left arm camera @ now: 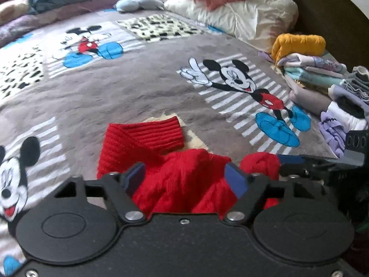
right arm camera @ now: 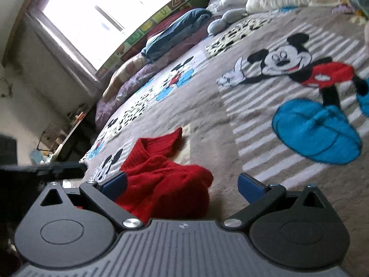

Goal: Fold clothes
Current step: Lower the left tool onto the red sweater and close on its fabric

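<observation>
Red sweater (left arm camera: 175,173) lies near folded clothes stack (left arm camera: 322,85).

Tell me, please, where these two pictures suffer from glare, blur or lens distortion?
Right wrist view: the window is blown out white, and the blanket smears with motion blur. Left wrist view: lighting is even, the red sweater is slightly soft, and the folded pile bends at the fisheye edge.
</observation>
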